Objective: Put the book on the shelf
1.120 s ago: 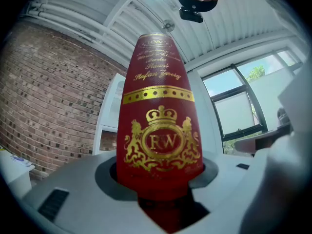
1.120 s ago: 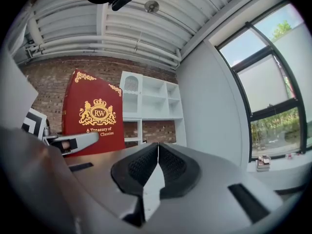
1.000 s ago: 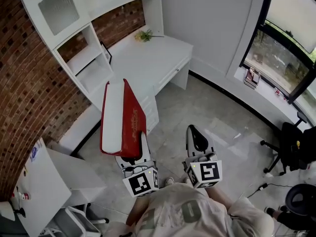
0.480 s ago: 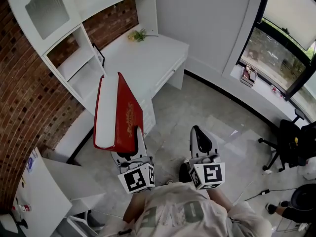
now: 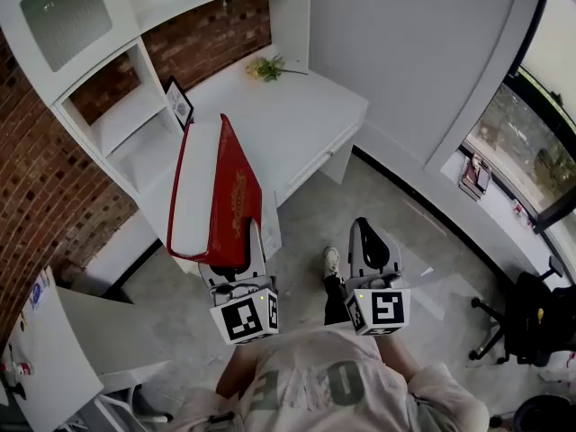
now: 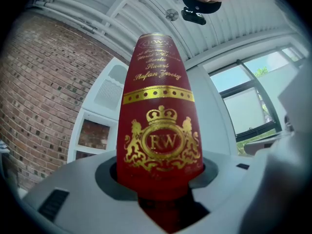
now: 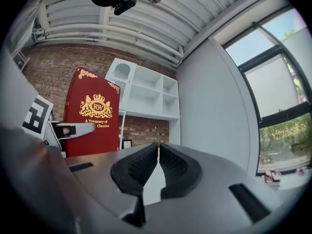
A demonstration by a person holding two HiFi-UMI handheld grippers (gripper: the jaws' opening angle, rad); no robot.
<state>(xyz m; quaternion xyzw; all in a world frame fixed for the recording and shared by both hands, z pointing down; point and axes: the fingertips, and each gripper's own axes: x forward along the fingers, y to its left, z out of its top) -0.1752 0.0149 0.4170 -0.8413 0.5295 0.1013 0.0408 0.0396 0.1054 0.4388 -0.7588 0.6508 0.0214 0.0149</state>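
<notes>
A red hardback book (image 5: 236, 196) with a gold crest stands upright in my left gripper (image 5: 238, 256), page edges turned left. The jaws are shut on its lower end, the spine (image 6: 158, 130) facing that gripper's camera. It hangs in front of the white desk (image 5: 297, 106) and below the white shelf unit (image 5: 135, 120), whose open compartments are at the left. My right gripper (image 5: 365, 238) is beside the left one, over the floor, its pads (image 7: 146, 165) pressed together with nothing between them. From the right gripper view the book's cover (image 7: 95, 113) shows at the left, in front of the shelf unit (image 7: 146, 99).
A small framed picture (image 5: 179, 103) and a green sprig (image 5: 267, 67) sit on the desk. A second white table (image 5: 63, 340) is at the lower left, an office chair (image 5: 531, 322) at the lower right, a window ledge (image 5: 490, 196) on the right. Brick wall behind the shelves.
The person has stepped closer to the desk, and the book, still in the left gripper, now hangs over its front edge. The right gripper stays shut alongside.
</notes>
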